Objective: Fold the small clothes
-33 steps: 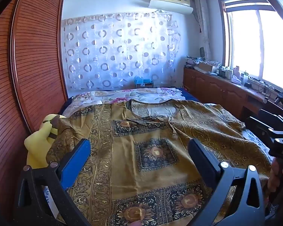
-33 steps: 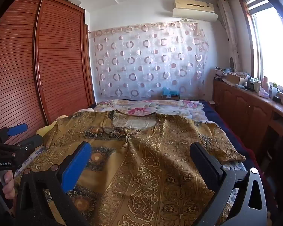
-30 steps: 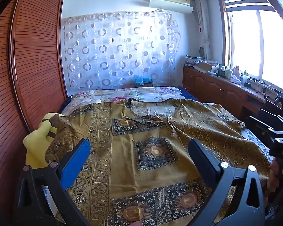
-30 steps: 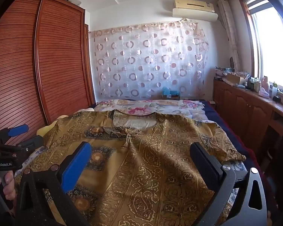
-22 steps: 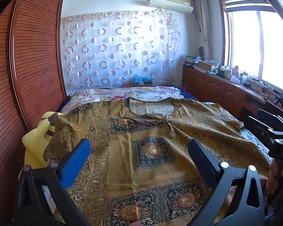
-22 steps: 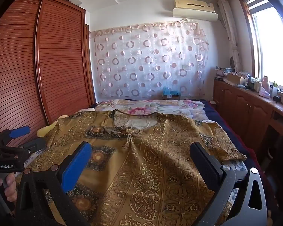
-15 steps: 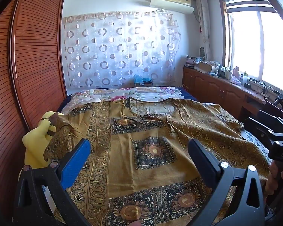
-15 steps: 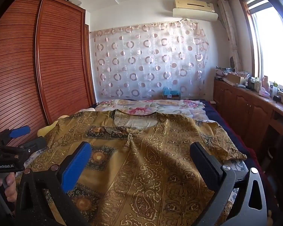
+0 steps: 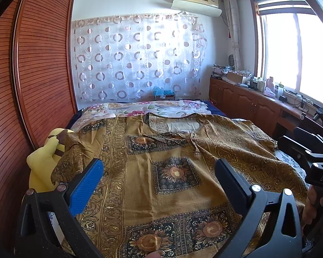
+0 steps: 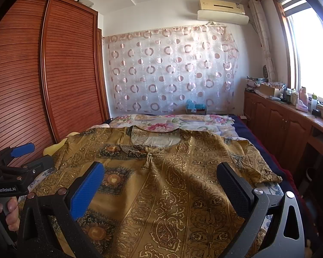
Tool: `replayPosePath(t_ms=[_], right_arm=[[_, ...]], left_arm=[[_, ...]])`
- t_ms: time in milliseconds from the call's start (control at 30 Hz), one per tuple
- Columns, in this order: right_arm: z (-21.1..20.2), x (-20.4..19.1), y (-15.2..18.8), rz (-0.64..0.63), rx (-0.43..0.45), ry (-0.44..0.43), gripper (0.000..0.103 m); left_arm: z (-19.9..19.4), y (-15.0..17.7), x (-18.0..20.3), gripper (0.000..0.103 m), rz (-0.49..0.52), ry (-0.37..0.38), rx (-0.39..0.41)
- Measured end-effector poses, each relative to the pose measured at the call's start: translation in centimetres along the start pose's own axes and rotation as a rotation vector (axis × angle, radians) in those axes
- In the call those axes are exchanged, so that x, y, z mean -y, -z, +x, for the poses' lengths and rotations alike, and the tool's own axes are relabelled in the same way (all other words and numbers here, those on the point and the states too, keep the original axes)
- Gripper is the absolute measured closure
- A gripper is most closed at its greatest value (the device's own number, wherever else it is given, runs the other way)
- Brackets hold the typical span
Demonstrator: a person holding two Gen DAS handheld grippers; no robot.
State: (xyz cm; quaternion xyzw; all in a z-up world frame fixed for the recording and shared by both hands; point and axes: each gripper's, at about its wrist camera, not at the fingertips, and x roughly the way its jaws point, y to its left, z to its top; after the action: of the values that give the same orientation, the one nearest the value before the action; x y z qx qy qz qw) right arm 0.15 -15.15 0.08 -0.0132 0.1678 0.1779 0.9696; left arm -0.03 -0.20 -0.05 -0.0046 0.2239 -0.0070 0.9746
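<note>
A gold-brown patterned top lies spread face up on the bed, neckline at the far end; it also shows in the right wrist view. Its left sleeve is bunched over a yellow plush toy. Its right sleeve lies flat near the bed's right edge. My left gripper is open and empty, held above the garment's near left part. My right gripper is open and empty above its near right part. Each gripper shows at the edge of the other's view.
A floral sheet covers the far end of the bed. A slatted wooden wardrobe stands along the left side. Low wooden cabinets with clutter on top run under the window on the right. A patterned curtain hangs at the back.
Both grippers stay open and empty and have hardly moved. The left view has drifted slightly, and the left sleeve on the plush toy sits a little lower.
</note>
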Motion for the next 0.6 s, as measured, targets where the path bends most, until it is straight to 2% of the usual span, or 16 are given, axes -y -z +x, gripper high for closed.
replayPosePath(t_ms=[600], right_arm=[[0.05,-0.02,-0.04,0.001,0.002,-0.002,0.0]], left_arm=[[-0.14,-0.04,0.0,0.0,0.001,-0.002,0.004]])
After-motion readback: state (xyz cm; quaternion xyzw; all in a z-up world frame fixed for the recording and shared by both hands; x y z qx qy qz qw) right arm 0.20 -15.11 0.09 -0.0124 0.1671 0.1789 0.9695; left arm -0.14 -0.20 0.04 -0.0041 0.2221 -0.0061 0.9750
